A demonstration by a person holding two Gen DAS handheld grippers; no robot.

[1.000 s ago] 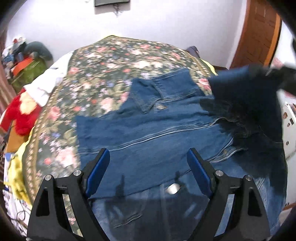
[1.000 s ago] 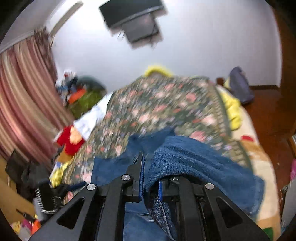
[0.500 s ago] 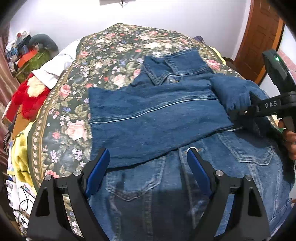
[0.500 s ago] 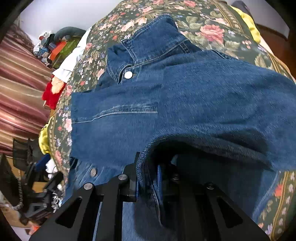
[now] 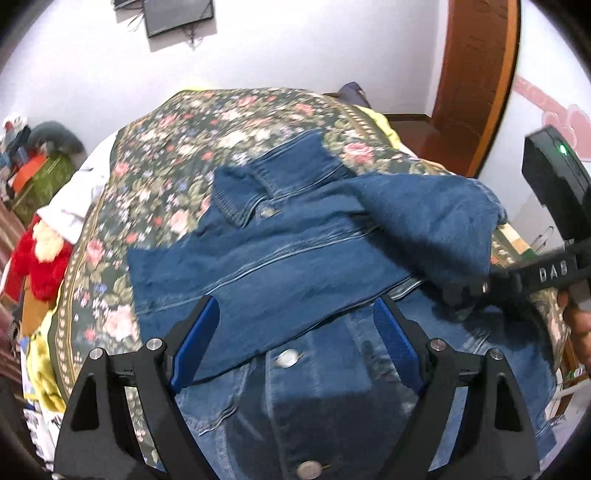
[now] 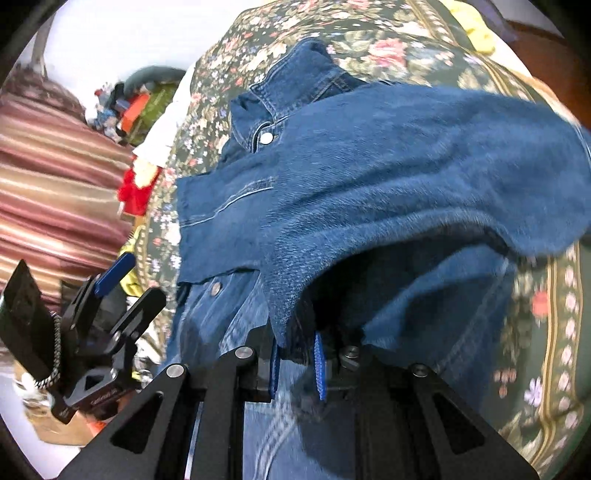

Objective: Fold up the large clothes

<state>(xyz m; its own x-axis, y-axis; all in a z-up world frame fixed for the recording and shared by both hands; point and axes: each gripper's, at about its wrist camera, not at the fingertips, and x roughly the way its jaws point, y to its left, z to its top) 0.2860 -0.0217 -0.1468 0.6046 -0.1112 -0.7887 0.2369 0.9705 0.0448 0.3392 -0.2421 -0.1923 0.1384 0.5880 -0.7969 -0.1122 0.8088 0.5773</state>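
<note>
A blue denim jacket (image 5: 280,266) lies spread on the floral bedspread (image 5: 177,147), collar at the far end. One sleeve is folded flat across the chest. My right gripper (image 6: 295,354) is shut on the cuff of the other sleeve (image 6: 406,177), which arches over the jacket's right side. In the left wrist view that gripper (image 5: 465,291) comes in from the right edge. My left gripper (image 5: 295,332) hovers open over the jacket's front, nothing between its blue pads. The right wrist view shows the left gripper (image 6: 110,280) at the lower left.
A red stuffed toy (image 5: 44,254) and piled clutter sit off the bed's left side. Striped curtains (image 6: 48,177) hang on the left. A wooden door (image 5: 476,74) stands at the back right, and a dark screen (image 5: 177,14) hangs on the white wall.
My right gripper has come down with the sleeve, from high above the bed to low over the jacket's right side. The left gripper has shifted along the jacket's front.
</note>
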